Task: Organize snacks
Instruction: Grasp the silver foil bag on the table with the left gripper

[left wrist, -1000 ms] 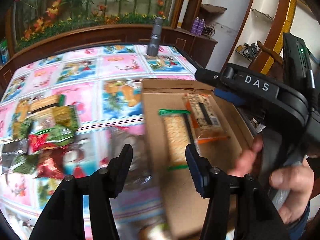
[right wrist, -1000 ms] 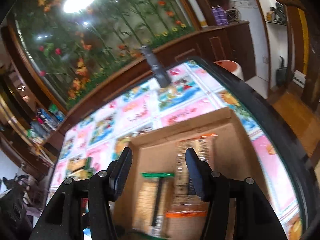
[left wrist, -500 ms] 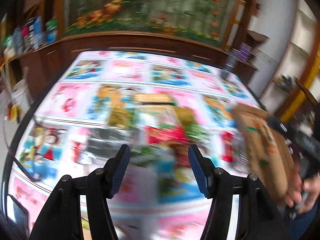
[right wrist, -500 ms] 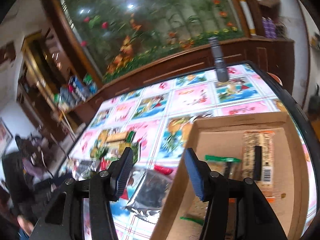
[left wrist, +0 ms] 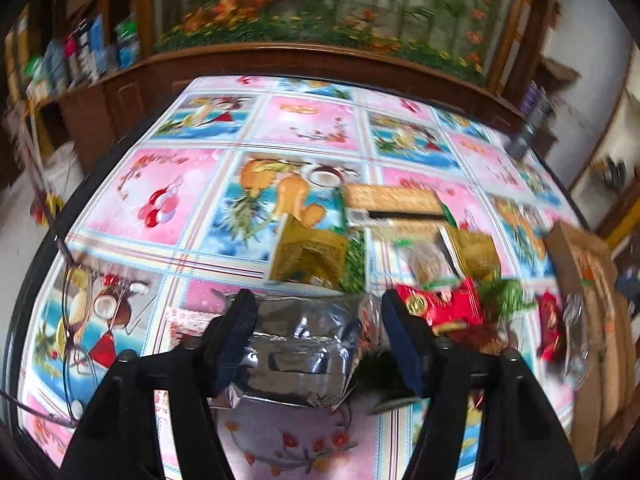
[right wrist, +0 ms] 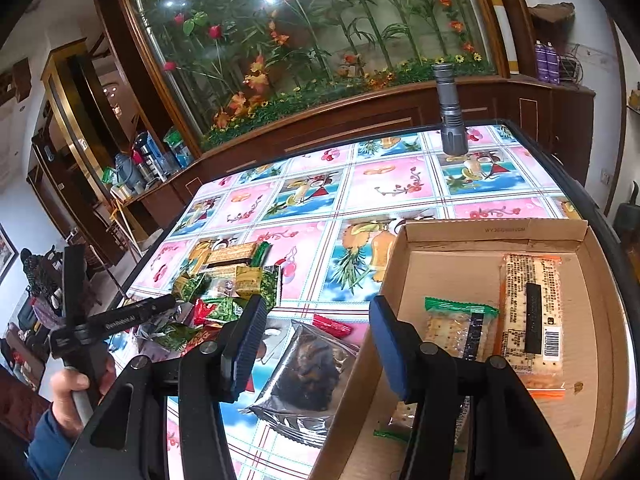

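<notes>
My left gripper [left wrist: 318, 344] hovers over a crumpled silver foil packet [left wrist: 296, 348] on the table, and its jaws are opening with the packet showing between them, not pressed. Beyond it lies the snack pile: a gold packet [left wrist: 308, 256], a long cracker pack [left wrist: 392, 204] and a red packet [left wrist: 440, 304]. My right gripper [right wrist: 318, 344] stands open and empty above the left wall of the cardboard box [right wrist: 496, 232]. Inside the box lie a green-edged cracker pack [right wrist: 460, 328] and an orange-edged cracker pack [right wrist: 532, 312]. A silver pouch with dark contents [right wrist: 308, 372] rests just left of the box.
A grey flashlight [right wrist: 450, 112] stands upright at the table's far edge. Wire-framed glasses [left wrist: 76, 312] lie near the table's left edge. A hand [right wrist: 76, 392] holds the left tool's black body [right wrist: 116, 320] beside the snack pile [right wrist: 224, 280]. A wooden cabinet runs behind the table.
The left view swung away from the box to the snack pile, and its jaws stand wider. The right view turned left early on, then held still with the box on its right.
</notes>
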{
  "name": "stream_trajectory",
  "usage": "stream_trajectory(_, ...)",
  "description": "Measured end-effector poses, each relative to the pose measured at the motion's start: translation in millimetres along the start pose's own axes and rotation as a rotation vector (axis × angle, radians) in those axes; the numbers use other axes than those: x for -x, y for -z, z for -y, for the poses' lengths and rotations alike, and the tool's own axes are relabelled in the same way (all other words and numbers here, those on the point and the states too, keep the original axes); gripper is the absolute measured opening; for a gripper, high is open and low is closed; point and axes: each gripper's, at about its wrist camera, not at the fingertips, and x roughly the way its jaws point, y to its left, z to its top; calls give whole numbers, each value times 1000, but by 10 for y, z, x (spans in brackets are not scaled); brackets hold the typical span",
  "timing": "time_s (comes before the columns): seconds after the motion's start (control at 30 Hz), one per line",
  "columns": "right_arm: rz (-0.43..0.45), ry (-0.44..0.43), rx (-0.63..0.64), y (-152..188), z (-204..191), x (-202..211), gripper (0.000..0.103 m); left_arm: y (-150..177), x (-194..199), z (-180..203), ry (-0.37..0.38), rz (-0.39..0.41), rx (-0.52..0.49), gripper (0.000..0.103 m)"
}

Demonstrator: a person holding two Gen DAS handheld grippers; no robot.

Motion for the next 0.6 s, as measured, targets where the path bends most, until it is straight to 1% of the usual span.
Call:
stream_trajectory(0.1,2,5,20,17,-37,-6,58,65,25,80,1,-13,-59,69)
stream_trajectory(0.13,-1,3,28,25,-49,-11,58,91,58,106,25,-37,-73,69)
stream_trajectory(0.2,-4,7,36,33,-59,-25,58,152,174,160,172,-100,-93,70)
stream_trajectory(0.23,-5,6,35,33,-60,-27,58,167,236,179,266,-132,-92,70)
stream_trajectory(0.27,-5,4,35,32,-60,-30,58,168,317,178,352,-140,-78,71)
stream_trajectory(0.3,-2,8,34,32,-55,-31,58,149,391,159,384,-122,-68,71)
stream_trajectory(0.33,-1,11,32,29,-52,-30,58,130,429,143,381,-103,-64,71)
stream_trajectory(0.37,-1,7,29,30,-47,-28,58,97,468,97,354,-60,-53,76)
stream_trajectory(0.4,-1,2,28,29,-45,-26,58,75,472,58,322,-30,-39,83)
stream_trajectory(0.43,1,2,26,28,-47,-24,58,52,444,9,272,-10,-14,83)
stream_trajectory(0.47,2,4,26,28,-52,-23,58,36,376,-42,225,-10,12,83)
stream_trajectory(0.53,4,-3,36,35,-73,-15,58,32,237,-111,208,-38,43,83)
stream_trajectory(0.6,8,3,44,40,-93,-14,58,46,86,-167,200,-89,68,83)
